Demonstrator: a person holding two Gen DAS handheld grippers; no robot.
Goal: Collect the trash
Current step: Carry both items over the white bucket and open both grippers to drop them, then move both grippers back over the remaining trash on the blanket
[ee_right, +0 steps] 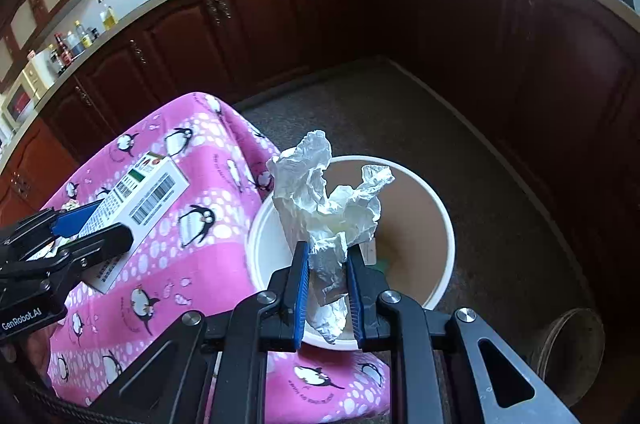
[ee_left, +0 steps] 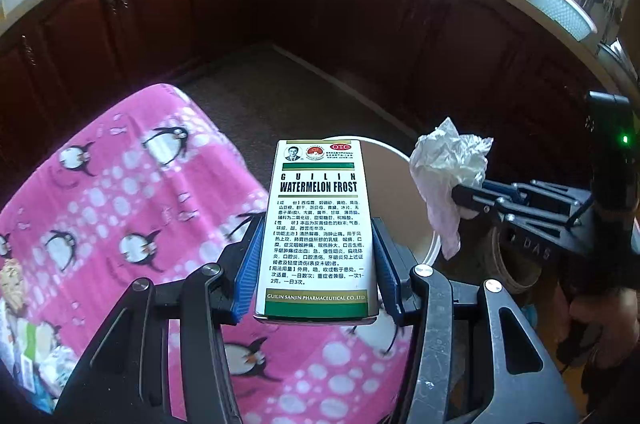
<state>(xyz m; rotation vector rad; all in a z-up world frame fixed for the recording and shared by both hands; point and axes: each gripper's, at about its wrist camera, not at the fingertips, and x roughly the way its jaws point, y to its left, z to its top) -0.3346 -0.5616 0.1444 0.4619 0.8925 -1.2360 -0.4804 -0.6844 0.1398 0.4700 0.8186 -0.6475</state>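
Jaws of the left gripper are clenched wide on a box, blue pads flat against its long sides; the box sticks out forward, held above the pink penguin cloth on the table and near the bin; jaws of the right gripper are pinched narrow on a crumpled tissue, which hangs over the bin's open mouth, just inside its near rim; the bin stands on the floor beside the table's edge, with bare floor beyond up to the cabinets; the box reads "GUILIN WATERMELON FROST", "OTC" and "GUILIN SANJIN PHARMACEUTICAL CO.,LTD", with a barcode on another face; the left gripper is marked "GenRobot.AI".
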